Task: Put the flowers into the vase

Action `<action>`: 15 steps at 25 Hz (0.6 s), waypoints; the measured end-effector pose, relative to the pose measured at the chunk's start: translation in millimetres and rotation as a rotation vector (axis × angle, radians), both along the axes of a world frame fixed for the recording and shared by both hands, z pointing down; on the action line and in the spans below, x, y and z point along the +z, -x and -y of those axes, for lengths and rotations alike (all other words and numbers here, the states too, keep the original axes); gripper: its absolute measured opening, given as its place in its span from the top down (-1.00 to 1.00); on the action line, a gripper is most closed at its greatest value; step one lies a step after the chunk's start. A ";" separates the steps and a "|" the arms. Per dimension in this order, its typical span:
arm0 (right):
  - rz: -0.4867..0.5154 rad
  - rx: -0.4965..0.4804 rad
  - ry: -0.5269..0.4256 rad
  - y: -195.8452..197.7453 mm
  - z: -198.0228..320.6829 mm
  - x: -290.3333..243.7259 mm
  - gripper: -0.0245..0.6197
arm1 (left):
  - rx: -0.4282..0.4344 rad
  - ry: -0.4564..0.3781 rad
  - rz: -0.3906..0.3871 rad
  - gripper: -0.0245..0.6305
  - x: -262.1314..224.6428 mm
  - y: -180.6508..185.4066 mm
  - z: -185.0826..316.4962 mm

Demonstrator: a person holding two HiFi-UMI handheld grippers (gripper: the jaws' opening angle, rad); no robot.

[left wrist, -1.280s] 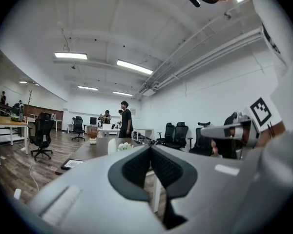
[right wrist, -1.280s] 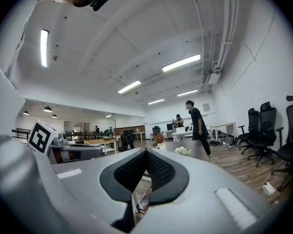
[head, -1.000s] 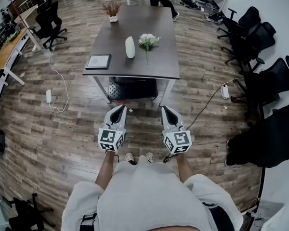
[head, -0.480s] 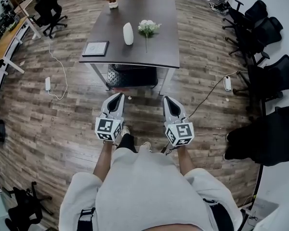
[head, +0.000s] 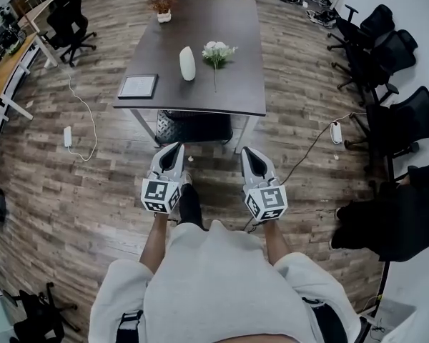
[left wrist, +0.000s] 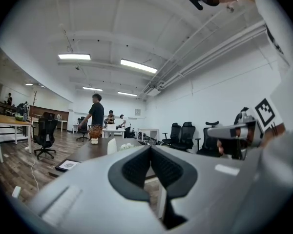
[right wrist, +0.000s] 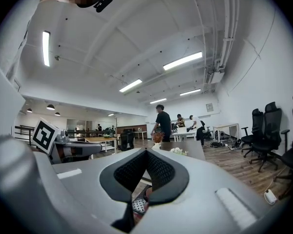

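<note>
A bunch of white flowers [head: 217,51] with a long green stem lies on the dark table [head: 236,91], just right of a white vase [head: 187,63] that stands upright. Both show small beyond the jaws as the vase [left wrist: 112,146] with the flowers [left wrist: 127,146], and the flowers [right wrist: 177,151]. My left gripper [head: 175,148] and right gripper [head: 249,151] are held side by side over the floor, short of the table's near edge. Both are shut and hold nothing.
A framed sheet [head: 136,86] lies at the table's left front, a potted dried plant [head: 162,3] at its far end. A black basket [head: 193,128] sits under the table. Office chairs [head: 386,63] line the right wall; cables and power strips [head: 67,136] lie on the floor. People stand beyond the table.
Both grippers and the person have moved forward toward the table, which now lies closer to the gripper tips. The jaws stayed shut.
</note>
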State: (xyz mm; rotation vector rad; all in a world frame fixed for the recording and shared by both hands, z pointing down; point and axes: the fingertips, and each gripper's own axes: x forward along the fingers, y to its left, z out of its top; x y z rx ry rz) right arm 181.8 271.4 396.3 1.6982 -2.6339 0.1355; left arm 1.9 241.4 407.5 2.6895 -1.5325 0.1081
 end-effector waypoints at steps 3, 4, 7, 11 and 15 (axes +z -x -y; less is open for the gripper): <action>-0.005 0.010 0.007 2.9 17.5 5.9 0.93 | 0.011 0.002 -0.007 0.90 4.4 2.1 20.7; -0.007 0.013 0.010 5.0 24.7 8.3 0.93 | 0.015 0.004 -0.010 0.90 7.1 3.5 28.7; -0.015 0.027 0.014 11.4 50.5 13.9 0.93 | 0.037 0.013 -0.017 0.90 16.9 6.4 58.3; -0.022 0.045 0.027 21.3 93.8 20.1 0.93 | 0.067 0.030 -0.017 0.90 25.9 10.1 109.8; -0.032 0.070 0.039 34.1 149.4 21.0 0.93 | 0.103 0.036 -0.020 0.90 25.5 18.8 168.1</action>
